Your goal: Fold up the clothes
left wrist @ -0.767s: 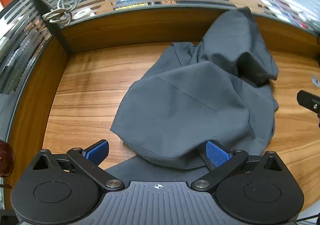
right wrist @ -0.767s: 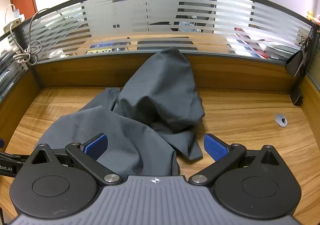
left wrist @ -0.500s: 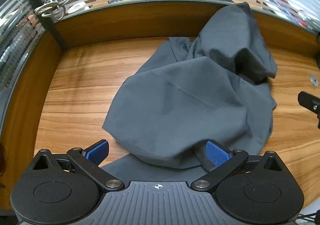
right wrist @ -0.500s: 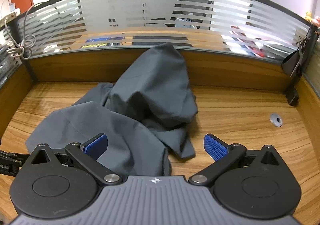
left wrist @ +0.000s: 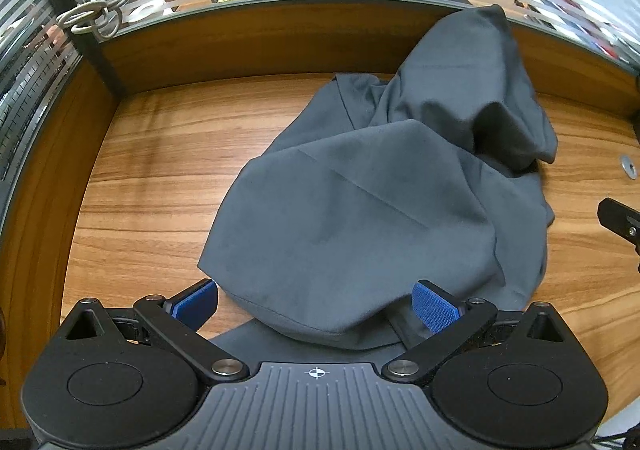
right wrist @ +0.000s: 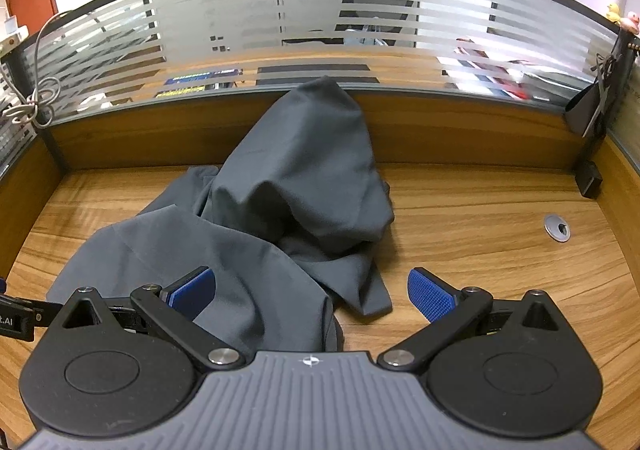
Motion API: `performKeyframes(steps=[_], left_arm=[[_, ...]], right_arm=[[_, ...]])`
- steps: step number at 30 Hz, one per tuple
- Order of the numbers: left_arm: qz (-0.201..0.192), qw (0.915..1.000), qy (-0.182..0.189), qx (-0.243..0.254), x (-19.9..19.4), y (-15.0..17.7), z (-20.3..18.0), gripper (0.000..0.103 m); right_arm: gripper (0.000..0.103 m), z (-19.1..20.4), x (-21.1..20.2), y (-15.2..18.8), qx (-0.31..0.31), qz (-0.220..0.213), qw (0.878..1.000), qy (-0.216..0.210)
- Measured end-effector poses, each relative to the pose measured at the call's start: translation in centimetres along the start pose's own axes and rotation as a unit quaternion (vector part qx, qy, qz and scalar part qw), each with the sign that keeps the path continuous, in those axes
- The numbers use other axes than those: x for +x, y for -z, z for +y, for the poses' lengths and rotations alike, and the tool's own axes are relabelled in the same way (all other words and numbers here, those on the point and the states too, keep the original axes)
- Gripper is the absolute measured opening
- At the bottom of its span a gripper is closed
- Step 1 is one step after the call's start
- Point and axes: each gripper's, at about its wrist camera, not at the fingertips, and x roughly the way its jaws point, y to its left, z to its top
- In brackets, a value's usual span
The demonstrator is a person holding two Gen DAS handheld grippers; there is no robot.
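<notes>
Right, dark grey crumpled fabric garment [left wrist: 372, 210] lies heaped mid-way across the wood-grain desk [left wrist: 152, 170], one end propped up against the wooden back panel below the striped frosted glass partition [right wrist: 320, 18]. Left gripper [left wrist: 316, 308] points down over the garment's near hem, blue pads spread wide, holding nothing. Right gripper [right wrist: 310, 296] likewise wide apart, cloth lying between the pads, not pinched. Round grey cable grommet [right wrist: 557, 227] sits off to the right, well apart from the cloth.
</notes>
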Motion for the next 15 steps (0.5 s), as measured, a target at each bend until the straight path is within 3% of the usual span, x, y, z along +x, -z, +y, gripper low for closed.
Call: performKeyframes(steps=[3, 11, 15], left_arm=[[0.0, 1.0, 0.001, 0.003, 0.0, -0.1, -0.1, 0.103], [-0.003, 1.0, 0.001, 0.005, 0.0, 0.1, -0.2, 0.103], [-0.003, 1.0, 0.002, 0.005, 0.0, 0.1, -0.1, 0.103]], right_arm=[[0.103, -0.6, -0.8, 1.9, 0.0, 0.004, 1.0, -0.006], [0.103, -1.9, -1.6, 2.9, -0.003, 0.021, 1.0, -0.015], [0.103, -3.9, -2.9, 6.1, 0.0, 0.029, 0.999, -0.014]])
